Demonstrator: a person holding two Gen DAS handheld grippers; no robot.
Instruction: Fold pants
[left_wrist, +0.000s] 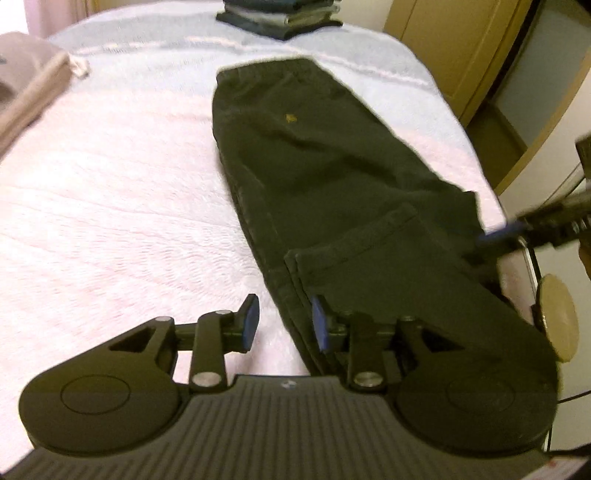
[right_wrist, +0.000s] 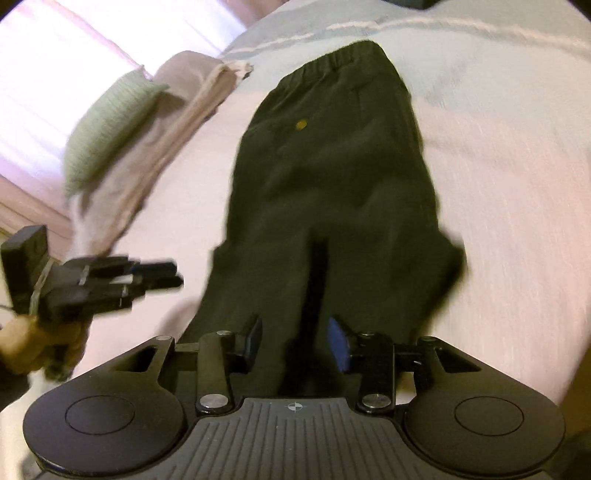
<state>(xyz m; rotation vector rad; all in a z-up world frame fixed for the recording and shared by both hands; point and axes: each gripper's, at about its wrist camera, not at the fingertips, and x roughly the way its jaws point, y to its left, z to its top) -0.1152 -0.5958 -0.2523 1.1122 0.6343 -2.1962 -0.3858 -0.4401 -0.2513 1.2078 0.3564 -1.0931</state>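
Both grippers we hold stand with their jaws apart. Our left gripper (left_wrist: 282, 323) hovers low over the near end of the dark pants (left_wrist: 325, 177); its left blue pad sits above the bare bedspread (left_wrist: 110, 206), its right pad against the pants' left edge, and nothing is clamped between them. Our right gripper (right_wrist: 295, 341) has its fingers wide apart astride dark cloth at the near end of the pants (right_wrist: 332, 177); whether the pads touch the fabric we cannot tell, as the view is blurred.

We see the pants lying flat on the pale pink bedspread, one leg folded onto the other so they make a single long strip. Their long axis runs from us toward the bed's far edge, with the elastic waistband (right_wrist: 332, 59) pointing away and the leg ends nearest us. In the left wrist view the strip slants a little, the waistband further left than the near end, and it lies closer to the bed's right edge. A hem (left_wrist: 314, 258) is turned back on top of the strip near our left gripper. A small yellow logo (left_wrist: 290, 118) shows below the waistband.

At the bed's far edge sits a stack of folded dark clothes (left_wrist: 280, 18). Along the left edge lie a beige garment (right_wrist: 177, 110) and a green cushion (right_wrist: 107, 125).
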